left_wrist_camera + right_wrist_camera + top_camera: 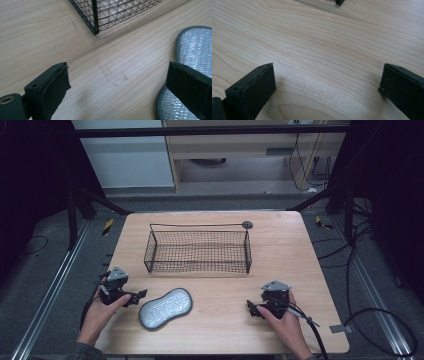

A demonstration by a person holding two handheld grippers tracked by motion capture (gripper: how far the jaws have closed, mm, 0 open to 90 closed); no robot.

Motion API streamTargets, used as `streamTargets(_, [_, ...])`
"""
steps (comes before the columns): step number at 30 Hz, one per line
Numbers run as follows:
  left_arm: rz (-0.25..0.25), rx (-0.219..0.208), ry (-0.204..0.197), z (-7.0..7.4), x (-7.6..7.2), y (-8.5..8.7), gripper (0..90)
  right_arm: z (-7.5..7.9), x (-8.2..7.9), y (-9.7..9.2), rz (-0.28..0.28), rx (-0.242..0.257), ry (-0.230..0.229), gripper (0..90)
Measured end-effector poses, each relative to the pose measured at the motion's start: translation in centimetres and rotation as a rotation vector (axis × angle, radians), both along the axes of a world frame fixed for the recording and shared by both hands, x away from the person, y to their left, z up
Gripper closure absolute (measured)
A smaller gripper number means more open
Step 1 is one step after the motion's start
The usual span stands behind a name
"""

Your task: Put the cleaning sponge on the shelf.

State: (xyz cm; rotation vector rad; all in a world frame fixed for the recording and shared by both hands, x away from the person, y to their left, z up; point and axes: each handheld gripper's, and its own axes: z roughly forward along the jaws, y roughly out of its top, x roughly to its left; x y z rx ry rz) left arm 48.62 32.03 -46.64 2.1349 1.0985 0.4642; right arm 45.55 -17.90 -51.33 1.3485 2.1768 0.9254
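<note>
Left hand-held gripper (140, 295) is sitting low over the counter (280, 250) with its jaws spread, nothing pinched between them. It's pointing right at the silver pad (165, 308), that peanut-shaped grey thing with the shiny mesh top, and one jaw is already hanging just over the pad's edge in the left gripper view (197, 47). Not touching it as far as I can tell, though.

Right hand-held gripper (251, 308) is resting near the front right of the counter, jaws spread too, holding nothing, just bare wood in front of it.

Further out, the wire basket (199, 251) is sitting in the middle of the counter, behind the pad and well apart from it. Looks empty from above.

So my guess is the pad is going into the basket, and basically nothing's done yet: pad is lying flat on the counter, not gripped, not lifted. Still left: closing on the edge, picking it up, carrying it over the rim, dropping it in.
</note>
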Motion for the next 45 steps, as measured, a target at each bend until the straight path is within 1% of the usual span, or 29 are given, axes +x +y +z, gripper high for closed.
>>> streamTargets(2, [-0.025,0.02,0.007,0.4,-0.1,-0.3,4.2,0.0,0.0,0.0,0.0,0.001,0.0,0.4])
streamTargets(3, [-0.029,0.026,0.008,0.7,-0.2,-0.6,4.2,0.0,0.0,0.0,0.0,0.0,0.0,0.4])
streamTargets(6, [-0.057,0.032,0.028,1.4,-0.4,-1.1,4.2,0.0,0.0,0.0,0.0,0.0,0.0,0.4])
streamTargets(7, [-0.077,0.055,0.034,1.9,-0.6,-1.5,4.5,0.0,0.0,0.0,0.0,0.001,0.0,0.4])
streamTargets(8, [-0.077,0.055,0.034,1.9,-0.6,-1.5,4.5,0.0,0.0,0.0,0.0,0.001,0.0,0.4])
streamTargets(12, [-0.1,0.085,0.062,2.4,-0.8,-2.1,4.1,0.0,0.0,0.0,-0.001,0.001,0.001,0.4])
streamTargets(14, [-0.114,0.109,0.069,2.5,-0.9,-2.6,3.9,0.0,0.0,0.0,0.0,0.001,0.0,0.4])
streamTargets(15, [-0.119,0.115,0.071,2.5,-1.0,-2.8,3.8,0.0,0.0,0.0,0.0,0.001,0.0,0.4])
streamTargets(18, [-0.115,0.129,0.079,2.7,-1.1,-3.5,2.9,0.0,0.0,0.0,-0.001,0.001,0.001,0.4])
streamTargets(19, [-0.115,0.129,0.079,2.7,-1.1,-3.5,3.0,0.0,0.0,0.0,-0.001,0.001,0.001,0.4])
streamTargets(22, [-0.143,0.133,0.097,2.9,-1.3,-4.2,3.0,0.0,0.0,0.0,0.0,0.0,0.0,0.4])
streamTargets(23, [-0.155,0.123,0.103,2.9,-1.3,-4.5,3.2,0.0,0.0,0.0,0.0,0.0,0.0,0.4])
streamTargets(24, [-0.155,0.123,0.103,2.9,-1.3,-4.5,3.3,0.0,0.0,0.0,0.0,0.0,0.0,0.4])
streamTargets(25, [-0.18,0.12,0.112,3.0,-1.4,-4.7,3.0,0.0,0.0,0.0,0.001,0.0,0.0,0.4])
streamTargets(26, [-0.18,0.12,0.112,3.0,-1.4,-4.7,3.2,0.0,0.0,0.0,0.002,0.001,0.0,0.4])
streamTargets(28, [-0.198,0.15,0.122,3.0,-1.6,-5.2,3.5,0.0,0.0,0.0,0.002,0.001,0.0,0.4])
streamTargets(29, [-0.205,0.155,0.124,3.1,-1.7,-5.4,3.7,0.0,0.0,0.0,0.002,0.001,0.0,0.4])
streamTargets(30, [-0.221,0.162,0.133,3.1,-1.8,-5.7,3.9,0.0,0.0,0.0,0.002,0.0,0.0,0.4])
streamTargets(35, [-0.239,0.182,0.145,3.3,-1.9,-6.4,4.1,0.0,0.0,0.0,0.001,0.0,-0.001,0.4])
streamTargets(36, [-0.249,0.193,0.15,3.4,-1.9,-6.5,4.1,0.0,0.0,0.0,0.0,0.0,0.0,0.4])
streamTargets(38, [-0.254,0.21,0.155,3.5,-1.9,-6.9,4.1,0.0,0.0,0.0,0.0,0.0,0.0,0.4])
streamTargets(39, [-0.254,0.21,0.155,3.5,-1.9,-6.9,4.1,0.0,0.0,0.0,0.0,0.001,0.001,0.4])
streamTargets(40, [-0.263,0.229,0.169,3.5,-1.9,-7.3,4.1,0.0,0.0,0.0,0.0,0.0,0.0,0.4])
streamTargets(42, [-0.269,0.247,0.172,3.6,-1.7,-7.8,4.1,0.0,0.0,0.0,0.001,0.0,0.0,0.4])
streamTargets(44, [-0.265,0.244,0.172,3.6,-1.4,-8.2,4.0,0.0,0.0,0.0,0.0,0.0,0.001,0.4])
streamTargets(45, [-0.269,0.257,0.176,3.5,-1.3,-8.4,4.0,0.0,0.0,0.0,0.0,0.001,0.0,0.4])
